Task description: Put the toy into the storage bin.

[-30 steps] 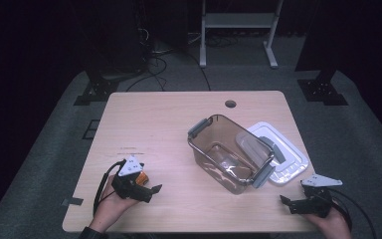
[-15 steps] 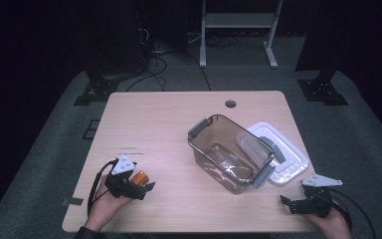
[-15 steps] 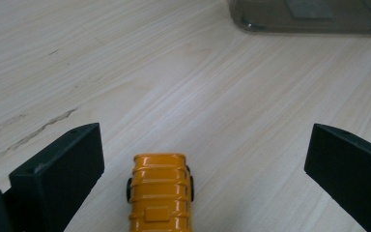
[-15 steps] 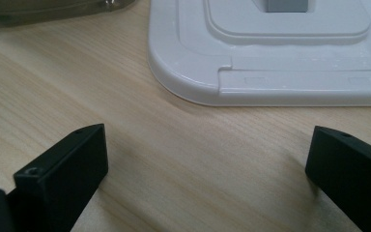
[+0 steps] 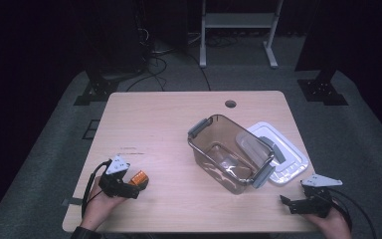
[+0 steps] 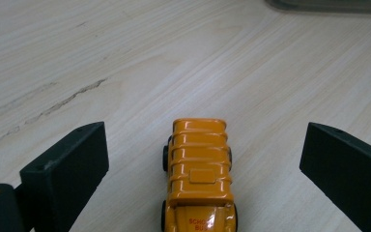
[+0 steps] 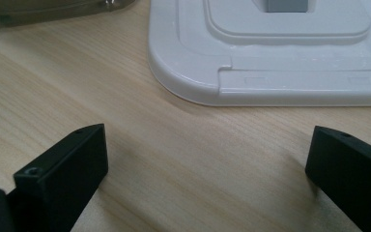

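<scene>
A small orange toy school bus point(image 6: 199, 174) lies on the wooden table between the two black jaws of my left gripper point(image 6: 205, 145). The jaws stand wide apart on either side of the bus and do not touch it. From above, the bus point(image 5: 139, 177) sits at the tip of the left gripper point(image 5: 132, 185) near the table's front left. My right gripper point(image 5: 287, 201) rests at the front right, open and holding nothing. Its view faces the white lid point(image 7: 270, 53), with bare table between its jaws point(image 7: 203, 145).
A clear brown plastic container point(image 5: 229, 152) with grey latches stands open right of centre, and its white lid point(image 5: 283, 157) lies flat beside it. A cable hole point(image 5: 230, 104) sits near the table's far edge. The container's edge point(image 7: 53, 9) shows at the top left of the right gripper view.
My left gripper has shifted a little to the left and away from the front edge, and the orange bus has stayed at its tip. The right gripper has not moved.
</scene>
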Tool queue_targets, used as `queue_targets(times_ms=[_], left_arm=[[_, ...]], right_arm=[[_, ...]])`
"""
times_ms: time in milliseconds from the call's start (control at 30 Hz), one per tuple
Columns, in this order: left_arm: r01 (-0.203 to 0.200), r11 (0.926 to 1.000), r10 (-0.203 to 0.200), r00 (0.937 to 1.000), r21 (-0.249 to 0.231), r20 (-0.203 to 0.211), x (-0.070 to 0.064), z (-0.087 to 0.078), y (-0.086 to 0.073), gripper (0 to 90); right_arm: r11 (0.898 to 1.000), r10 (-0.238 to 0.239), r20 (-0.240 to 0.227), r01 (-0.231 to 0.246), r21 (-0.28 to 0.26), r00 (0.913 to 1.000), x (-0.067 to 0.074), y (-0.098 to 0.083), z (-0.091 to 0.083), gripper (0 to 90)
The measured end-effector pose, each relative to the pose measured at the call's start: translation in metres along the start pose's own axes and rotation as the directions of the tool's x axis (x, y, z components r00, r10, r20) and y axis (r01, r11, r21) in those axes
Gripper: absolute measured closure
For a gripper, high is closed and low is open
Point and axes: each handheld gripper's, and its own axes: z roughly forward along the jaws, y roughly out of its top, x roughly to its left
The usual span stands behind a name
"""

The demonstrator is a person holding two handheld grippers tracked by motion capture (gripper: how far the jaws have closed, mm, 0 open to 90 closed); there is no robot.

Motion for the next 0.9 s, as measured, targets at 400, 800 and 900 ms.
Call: queue_targets(times_ms=[400, 800, 900], left_arm=[[-0.009, 0.9998, 0.009, 0.9999, 0.019, -0.008, 0.003, 0.0036, -0.0042, 12.8], [-0.001, 0.9994, 0.0, 0.9992, 0.036, 0.04, 0.0054, 0.0048, -0.0051, 36.1], [-0.002, 0.999, 0.0, 0.9988, 0.045, 0.048, 0.0055, 0.0055, -0.0053, 40.6]], right_arm=[[1.0, 0.0, 0.0, 0.0, 0.0, 1.0, -0.0001, 0.0002, 0.0002, 0.3], [1.0, 0.0, -0.001, 0.0, 0.0, 1.0, -0.0001, 0.0002, 0.0002, 0.3], [1.0, 0.001, -0.001, -0.001, 0.0, 1.0, -0.0001, 0.0002, 0.0002, 0.3]])
